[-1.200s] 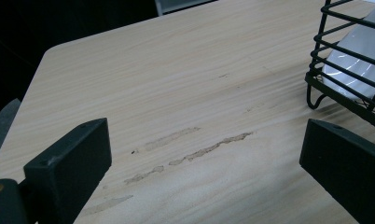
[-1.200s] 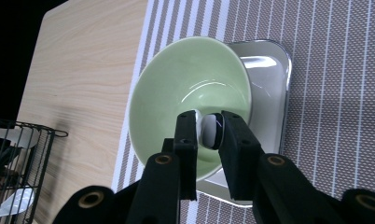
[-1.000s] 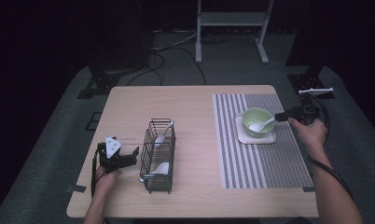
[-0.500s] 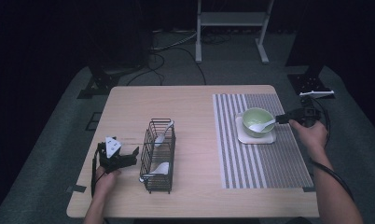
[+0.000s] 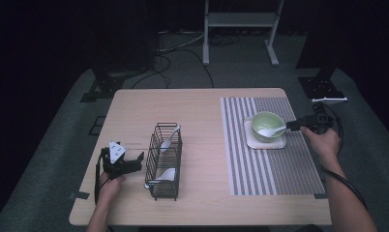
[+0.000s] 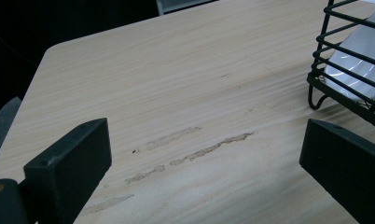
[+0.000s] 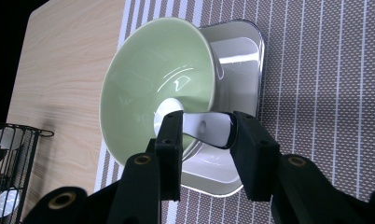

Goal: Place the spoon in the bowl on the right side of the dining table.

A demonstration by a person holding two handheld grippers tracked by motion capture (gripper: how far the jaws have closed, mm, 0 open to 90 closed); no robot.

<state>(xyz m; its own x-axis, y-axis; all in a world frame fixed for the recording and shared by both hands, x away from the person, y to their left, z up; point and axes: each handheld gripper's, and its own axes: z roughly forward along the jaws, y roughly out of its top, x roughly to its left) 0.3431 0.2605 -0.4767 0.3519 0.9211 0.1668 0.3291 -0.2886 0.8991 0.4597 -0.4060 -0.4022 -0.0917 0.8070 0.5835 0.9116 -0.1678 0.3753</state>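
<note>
A pale green bowl (image 5: 267, 122) (image 7: 148, 79) stands on a white square dish (image 5: 265, 143) (image 7: 239, 56) on the striped placemat (image 5: 279, 166). A white spoon (image 5: 272, 130) (image 7: 209, 128) rests in the bowl, its handle pointing out over the rim. My right gripper (image 5: 293, 125) (image 7: 204, 128) sits at the bowl's right side. Its jaws have just been opening, and the spoon handle lies between them, no longer clamped. My left gripper (image 5: 134, 162) (image 6: 199, 140) lies open on the table, left of the black wire basket (image 5: 164, 162) (image 6: 344, 60), with nothing between its fingers.
The wire basket holds two white spoons (image 5: 169, 139) (image 5: 163, 175). The bare wooden tabletop (image 5: 197, 111) stretches between the basket and the placemat. A metal stand (image 5: 238, 19) and cables lie on the dark floor beyond the table's far edge.
The right gripper's jaws have spread apart around the spoon handle, and the hand has barely shifted. The spoon stays in the bowl. The left hand has not moved.
</note>
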